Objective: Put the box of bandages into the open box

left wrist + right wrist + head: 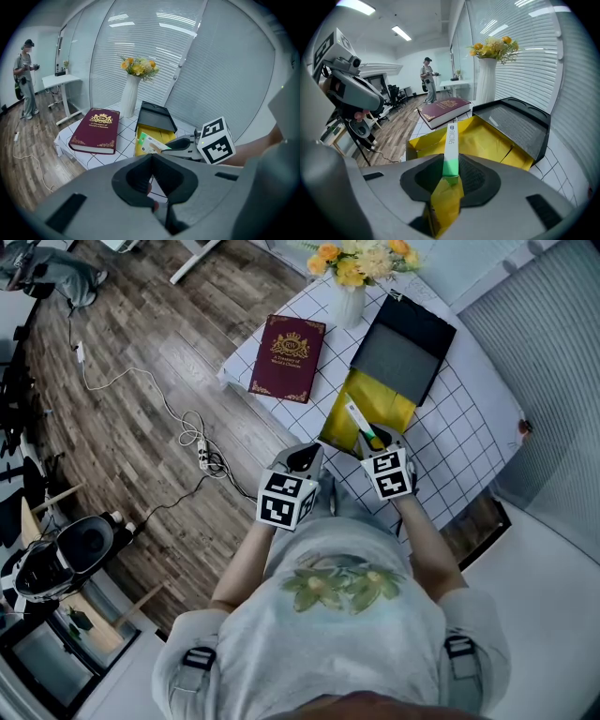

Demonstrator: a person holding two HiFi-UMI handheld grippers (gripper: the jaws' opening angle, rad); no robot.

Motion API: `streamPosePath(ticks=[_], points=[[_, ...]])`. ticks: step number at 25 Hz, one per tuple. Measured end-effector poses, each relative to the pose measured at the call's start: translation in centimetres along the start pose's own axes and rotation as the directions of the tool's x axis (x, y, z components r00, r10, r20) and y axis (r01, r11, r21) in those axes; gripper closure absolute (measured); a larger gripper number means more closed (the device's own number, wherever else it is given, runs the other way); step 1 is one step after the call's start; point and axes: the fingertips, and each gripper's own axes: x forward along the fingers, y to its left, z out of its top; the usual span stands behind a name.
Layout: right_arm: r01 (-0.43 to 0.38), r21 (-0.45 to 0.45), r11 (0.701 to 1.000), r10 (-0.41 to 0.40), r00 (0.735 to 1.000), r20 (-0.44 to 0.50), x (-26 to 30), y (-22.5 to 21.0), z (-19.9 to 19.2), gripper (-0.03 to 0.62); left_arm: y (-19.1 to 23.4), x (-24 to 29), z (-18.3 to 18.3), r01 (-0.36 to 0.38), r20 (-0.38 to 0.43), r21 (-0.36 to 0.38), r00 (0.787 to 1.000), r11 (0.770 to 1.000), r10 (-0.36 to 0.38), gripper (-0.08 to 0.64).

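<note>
Box of bandages [361, 425] hangs above the near end of the single open box [389, 407], clamped edge-on in the jaws of the right gripper [373, 439].
One checked table [459, 427] carries that yellow-lined box, one black lid [403, 343] at its far end, one maroon book [287, 357] and one white vase [349, 304] of flowers. Second of two grippers, the left gripper [305, 457] is closed on nothing, just beside the right.

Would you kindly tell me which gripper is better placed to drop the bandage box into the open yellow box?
Right. The right gripper is shut on the bandage box, which is over the open yellow box. The left gripper holds nothing and sits beside it.
</note>
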Motion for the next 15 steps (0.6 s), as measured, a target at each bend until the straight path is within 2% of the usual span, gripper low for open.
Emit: streamPosePath(ticks=[5,15], points=[[0.008,-0.003,1.0,-0.008,1.0,0.017,-0.4,0.2,0.7,0.477,-0.3,-0.2,0.5,0.003,0.014,0.01,1.0,1.0,-0.003,0.554],[0.05,0.047,0.998,-0.055,0.993,0.104,-3.1,-0.1,2.8,0.477,-1.1,-0.9,1.5,0.011,0.049,0.039,0.999,0.999,-0.013,0.554]])
